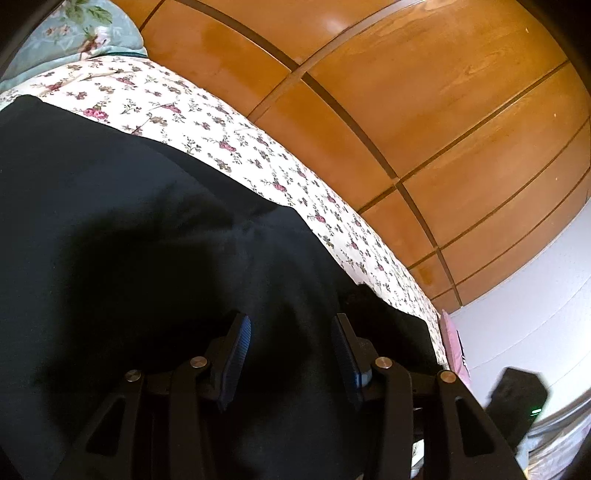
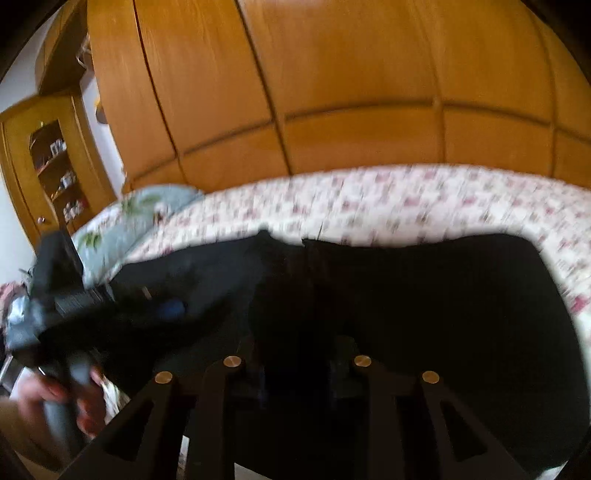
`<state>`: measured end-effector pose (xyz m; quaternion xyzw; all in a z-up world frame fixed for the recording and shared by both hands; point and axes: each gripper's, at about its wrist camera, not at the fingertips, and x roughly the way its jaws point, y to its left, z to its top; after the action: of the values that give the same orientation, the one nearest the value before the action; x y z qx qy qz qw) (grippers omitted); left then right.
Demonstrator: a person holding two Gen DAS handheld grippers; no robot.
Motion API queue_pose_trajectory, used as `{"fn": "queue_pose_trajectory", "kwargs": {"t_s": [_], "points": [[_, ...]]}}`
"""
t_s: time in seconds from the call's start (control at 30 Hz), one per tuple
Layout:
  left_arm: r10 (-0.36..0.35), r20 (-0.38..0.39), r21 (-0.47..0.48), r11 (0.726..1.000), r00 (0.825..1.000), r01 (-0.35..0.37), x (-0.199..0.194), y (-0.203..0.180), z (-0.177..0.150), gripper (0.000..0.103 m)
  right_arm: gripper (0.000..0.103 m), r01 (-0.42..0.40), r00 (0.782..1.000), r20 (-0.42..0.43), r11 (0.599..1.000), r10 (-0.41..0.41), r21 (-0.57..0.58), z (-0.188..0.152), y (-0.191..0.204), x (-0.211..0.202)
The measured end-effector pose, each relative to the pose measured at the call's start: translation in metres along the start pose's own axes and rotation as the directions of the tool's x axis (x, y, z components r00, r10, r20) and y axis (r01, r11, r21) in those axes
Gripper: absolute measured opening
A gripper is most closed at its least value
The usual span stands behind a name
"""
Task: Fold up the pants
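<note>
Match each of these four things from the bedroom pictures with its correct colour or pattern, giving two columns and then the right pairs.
Things:
1. pants
2. bedsheet
3. wardrobe
4. pillow

Colours or patterns:
A. orange-brown wood panels
B. pale blue-green with large leaves
C. plain black
D. white with small pink flowers

Pairs: 1-C, 2-D, 3-A, 4-B
</note>
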<state>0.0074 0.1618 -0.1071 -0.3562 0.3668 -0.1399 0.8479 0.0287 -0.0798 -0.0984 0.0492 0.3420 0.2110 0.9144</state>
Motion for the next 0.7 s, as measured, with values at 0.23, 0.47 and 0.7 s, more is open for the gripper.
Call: {"fn": "queue_pose_trajectory", "kwargs": {"t_s": [0.23, 0.47, 0.7], "points": [[-0.100, -0.056, 0.025, 0.995, 0.993, 0.101, 0.011, -0.024, 0.003, 0.058, 0.059, -0.196, 0.981, 0.032, 0.979, 0.194, 0.065, -0.010, -0.017, -0.034], [-0.111, -0.206, 0.030, 0.992, 0.972, 0.120, 0.068, -0.061, 0.009, 0.069, 0.046, 0.028, 0.975, 0.213, 0.987, -0.061, 0.158, 0.018, -0.076, -0.091], [-0.005, -0.285, 0.187, 0.980, 0.958, 0.061, 0.095, -0.087, -0.010, 0.018, 0.014, 0.240, 0.969, -0.021, 0.925, -0.244, 0.296, 0.008, -0.140, -0.043]]}}
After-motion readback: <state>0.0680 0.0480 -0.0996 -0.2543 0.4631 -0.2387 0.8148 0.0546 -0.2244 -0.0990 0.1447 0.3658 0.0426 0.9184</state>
